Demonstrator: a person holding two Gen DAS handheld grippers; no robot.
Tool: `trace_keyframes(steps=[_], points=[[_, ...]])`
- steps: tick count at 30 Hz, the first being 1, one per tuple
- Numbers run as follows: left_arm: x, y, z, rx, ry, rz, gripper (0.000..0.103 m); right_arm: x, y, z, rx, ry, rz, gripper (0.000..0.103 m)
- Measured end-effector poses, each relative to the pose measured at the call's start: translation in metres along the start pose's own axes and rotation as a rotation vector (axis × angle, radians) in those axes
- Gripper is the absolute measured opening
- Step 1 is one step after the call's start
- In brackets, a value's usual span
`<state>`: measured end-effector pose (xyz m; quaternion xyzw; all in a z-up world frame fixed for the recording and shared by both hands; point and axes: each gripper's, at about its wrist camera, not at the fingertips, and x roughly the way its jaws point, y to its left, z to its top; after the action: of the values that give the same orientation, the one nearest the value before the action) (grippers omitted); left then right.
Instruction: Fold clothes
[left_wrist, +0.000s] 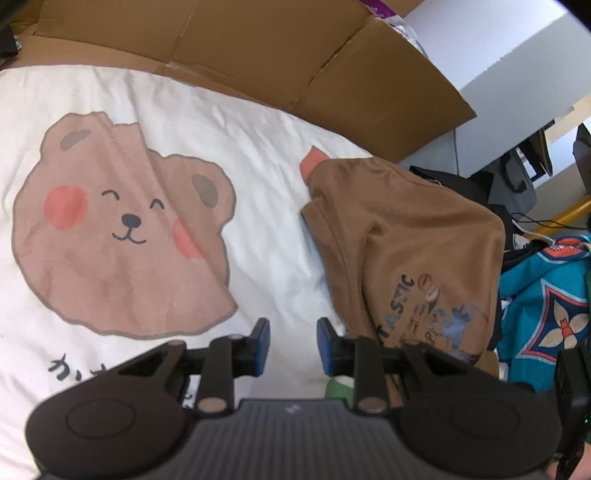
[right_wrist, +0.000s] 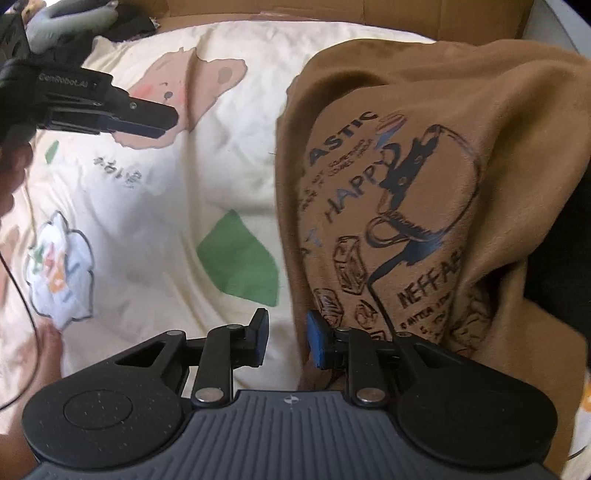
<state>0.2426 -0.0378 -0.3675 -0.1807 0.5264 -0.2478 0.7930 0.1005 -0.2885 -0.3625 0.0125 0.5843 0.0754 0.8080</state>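
A brown printed T-shirt (right_wrist: 424, 192) lies bunched on the right part of a cream quilt (right_wrist: 192, 206) bearing a bear print (left_wrist: 122, 229), with flattened cardboard (left_wrist: 236, 48) beyond the quilt's far edge. The left gripper (left_wrist: 293, 343) hovers over bare quilt beside the shirt's left edge, its blue-padded jaws parted and holding nothing. The right gripper (right_wrist: 286, 338) sits at the shirt's near left hem, jaws apart with a gap visible between the pads; no cloth is clamped.
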Motion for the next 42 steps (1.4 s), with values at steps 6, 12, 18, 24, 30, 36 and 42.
trace_keyframes(steps=[6, 12, 18, 24, 30, 36, 42], points=[[0.006, 0.001, -0.002, -0.003, 0.019, 0.003, 0.029, 0.010, 0.005, -0.001, -0.092, 0.017, -0.061, 0.030], [0.006, -0.001, -0.003, -0.003, 0.022, -0.005, 0.029, 0.010, 0.012, -0.008, -0.226, 0.013, -0.156, 0.027], [0.006, 0.001, -0.004, -0.006, 0.025, -0.004, 0.029, 0.011, 0.002, -0.006, -0.243, 0.028, -0.197, 0.019], [0.007, 0.002, -0.005, -0.009, 0.030, -0.002, 0.029, -0.004, -0.011, 0.009, -0.171, 0.014, -0.133, 0.000], [0.009, 0.001, -0.007, -0.012, 0.036, -0.012, 0.029, -0.053, -0.026, 0.030, -0.070, -0.085, -0.040, 0.000], [0.011, -0.003, -0.007, -0.010, 0.043, -0.013, 0.029, -0.080, -0.035, 0.058, -0.017, -0.152, 0.043, 0.000], [0.011, -0.003, -0.007, -0.006, 0.048, -0.010, 0.029, -0.045, 0.001, 0.040, -0.101, -0.075, 0.118, 0.000]])
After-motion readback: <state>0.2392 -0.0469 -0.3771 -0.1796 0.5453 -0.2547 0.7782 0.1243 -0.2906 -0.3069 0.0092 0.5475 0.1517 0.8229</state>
